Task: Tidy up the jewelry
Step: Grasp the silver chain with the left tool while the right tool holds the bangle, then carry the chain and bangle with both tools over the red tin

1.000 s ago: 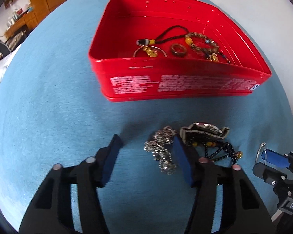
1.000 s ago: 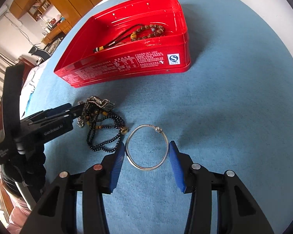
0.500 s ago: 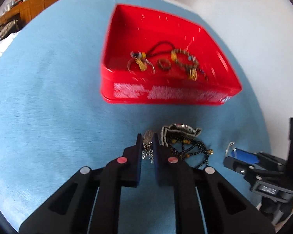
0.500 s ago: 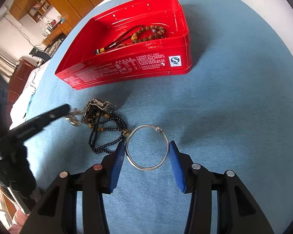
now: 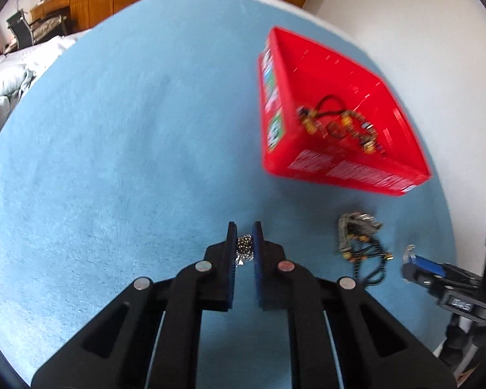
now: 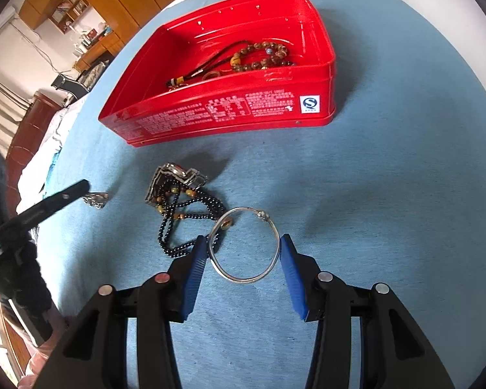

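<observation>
My left gripper [image 5: 244, 231] is shut on a silver chain [image 5: 245, 247] and holds it above the blue cloth, left of the red tin [image 5: 327, 168]; the chain also shows in the right wrist view [image 6: 95, 199]. The red tin [image 6: 223, 113] holds several bead bracelets [image 6: 262, 56]. My right gripper [image 6: 243, 253] is open, its fingers on either side of a silver bangle [image 6: 244, 248] lying flat on the cloth. A black bead necklace with a metal pendant [image 6: 178, 191] lies just left of the bangle, partly under it.
The blue cloth [image 6: 388, 194] covers a round table; its edge runs along the right in both views. The left gripper's arm [image 6: 32, 214] reaches in at the left of the right wrist view. Wooden cabinets and a bed stand beyond the table.
My left gripper closed on the silver chain, lifted it and swung left away from the necklace pile. My right gripper stayed open around the bangle.
</observation>
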The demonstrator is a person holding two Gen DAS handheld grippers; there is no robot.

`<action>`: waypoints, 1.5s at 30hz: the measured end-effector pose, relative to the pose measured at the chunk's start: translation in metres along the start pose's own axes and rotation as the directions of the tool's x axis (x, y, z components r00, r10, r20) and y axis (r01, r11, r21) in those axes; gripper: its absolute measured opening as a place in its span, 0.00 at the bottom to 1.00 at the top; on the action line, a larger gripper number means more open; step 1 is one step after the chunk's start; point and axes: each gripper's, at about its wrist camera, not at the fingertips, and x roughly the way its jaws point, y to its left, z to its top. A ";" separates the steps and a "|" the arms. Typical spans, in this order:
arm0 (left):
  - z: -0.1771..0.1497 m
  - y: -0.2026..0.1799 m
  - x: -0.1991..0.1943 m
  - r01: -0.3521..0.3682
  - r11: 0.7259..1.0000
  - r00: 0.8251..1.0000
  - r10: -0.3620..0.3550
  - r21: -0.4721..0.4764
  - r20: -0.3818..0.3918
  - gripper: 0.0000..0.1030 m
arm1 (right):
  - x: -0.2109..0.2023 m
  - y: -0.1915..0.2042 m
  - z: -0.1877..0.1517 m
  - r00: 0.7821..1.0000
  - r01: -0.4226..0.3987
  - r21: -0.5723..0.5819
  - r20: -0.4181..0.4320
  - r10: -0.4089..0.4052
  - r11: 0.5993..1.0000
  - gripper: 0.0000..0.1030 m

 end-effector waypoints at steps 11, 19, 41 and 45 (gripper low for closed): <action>-0.004 0.003 0.018 -0.061 0.998 0.997 0.062 0.014 -0.042 0.44 | 0.001 0.003 0.002 1.000 0.005 -0.005 -0.002 -0.005 1.000 0.45; -0.009 -0.011 0.033 -0.094 0.994 0.994 0.097 0.052 -0.057 0.30 | 0.002 0.003 0.002 1.000 0.003 -0.002 -0.007 -0.003 1.000 0.45; -0.031 -0.036 -0.007 0.006 0.994 1.000 -0.005 0.112 -0.005 0.18 | -0.014 0.006 0.006 0.999 0.004 -0.015 0.034 -0.004 1.000 0.45; -0.026 -0.044 -0.020 0.009 0.991 1.000 -0.012 0.135 0.021 0.18 | -0.024 0.009 0.012 0.998 0.005 -0.025 0.055 -0.004 1.000 0.45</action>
